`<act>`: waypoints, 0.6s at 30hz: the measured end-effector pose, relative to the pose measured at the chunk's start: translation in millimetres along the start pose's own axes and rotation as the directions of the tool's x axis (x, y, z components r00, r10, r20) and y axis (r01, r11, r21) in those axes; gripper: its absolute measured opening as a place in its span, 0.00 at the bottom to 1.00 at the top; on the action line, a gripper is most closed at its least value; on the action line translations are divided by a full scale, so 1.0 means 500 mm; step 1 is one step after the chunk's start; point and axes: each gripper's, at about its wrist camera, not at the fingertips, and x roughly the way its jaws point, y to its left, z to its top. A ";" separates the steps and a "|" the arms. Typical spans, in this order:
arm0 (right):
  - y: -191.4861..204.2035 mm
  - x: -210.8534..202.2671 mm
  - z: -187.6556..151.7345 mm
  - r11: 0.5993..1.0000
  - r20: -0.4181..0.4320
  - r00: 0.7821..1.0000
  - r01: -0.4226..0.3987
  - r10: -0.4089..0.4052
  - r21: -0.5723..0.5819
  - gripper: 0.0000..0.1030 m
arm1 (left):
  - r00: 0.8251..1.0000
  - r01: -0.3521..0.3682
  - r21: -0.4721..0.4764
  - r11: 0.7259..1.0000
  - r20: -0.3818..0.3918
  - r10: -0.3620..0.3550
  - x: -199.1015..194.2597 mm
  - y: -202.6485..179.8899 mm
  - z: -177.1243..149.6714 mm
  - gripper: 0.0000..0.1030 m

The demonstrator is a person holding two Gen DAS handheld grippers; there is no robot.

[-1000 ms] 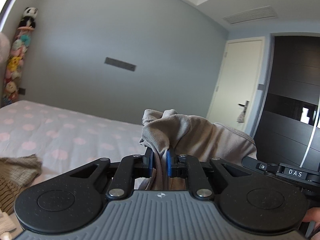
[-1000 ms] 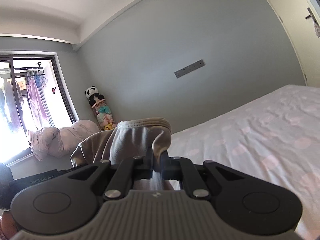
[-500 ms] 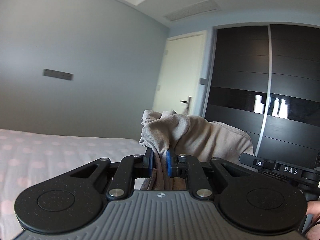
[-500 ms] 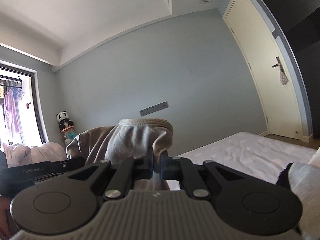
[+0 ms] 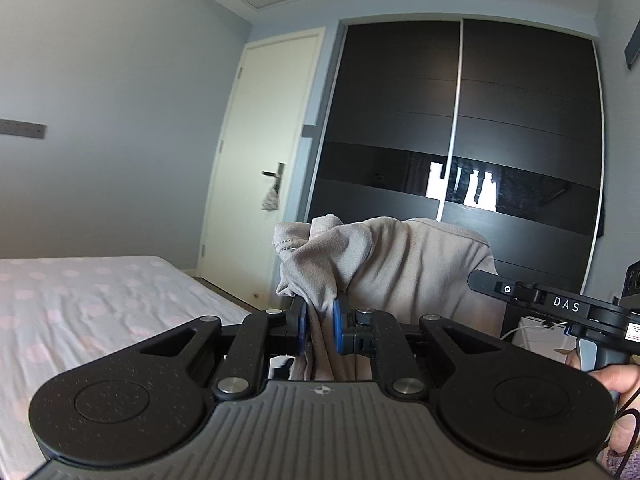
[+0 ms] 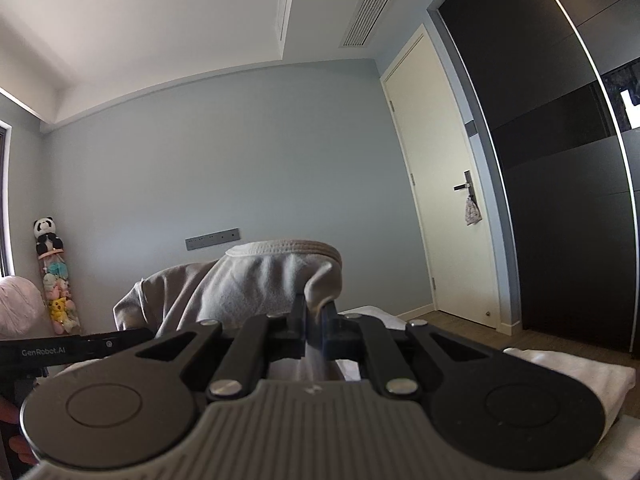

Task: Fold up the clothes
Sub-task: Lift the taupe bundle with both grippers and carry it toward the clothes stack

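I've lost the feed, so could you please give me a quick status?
Left tool and right tool both shut on the grey garment. Garment held up between them. Nothing in the way.

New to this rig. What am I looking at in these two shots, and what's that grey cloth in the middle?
No robot arm here: a person carries a pair of handheld tongs in each hand, and a fisheye camera on each looks forward along its fingers. The black plates at the bottom of each picture are the tool's own body.

The left view shows the left tongs shut on a grey garment, with a pink-spotted bed to the left and a dark wardrobe behind. The other tool pokes in at the right edge.

The right view shows the right tongs shut on the same garment, which hangs lifted between the two. A folded white cloth lies lower right.
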 end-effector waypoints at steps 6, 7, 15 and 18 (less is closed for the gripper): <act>-0.068 -0.011 0.022 0.998 -0.035 0.998 0.053 -0.054 -0.023 0.08 | 0.996 0.069 -0.063 0.996 -0.045 -0.071 0.068 -0.030 -0.018 0.10; -0.080 -0.015 0.025 0.998 -0.044 0.997 0.061 -0.062 -0.022 0.08 | 0.995 0.082 -0.079 0.993 -0.055 -0.087 0.078 -0.035 -0.024 0.10; -0.173 -0.012 0.060 0.992 -0.114 0.985 0.128 -0.129 -0.019 0.08 | 0.970 0.185 -0.140 0.973 -0.135 -0.204 0.146 -0.063 -0.047 0.10; -0.204 0.027 0.064 0.991 -0.165 0.978 0.129 -0.130 -0.020 0.08 | 0.965 0.178 -0.160 0.971 -0.167 -0.204 0.178 -0.040 -0.047 0.10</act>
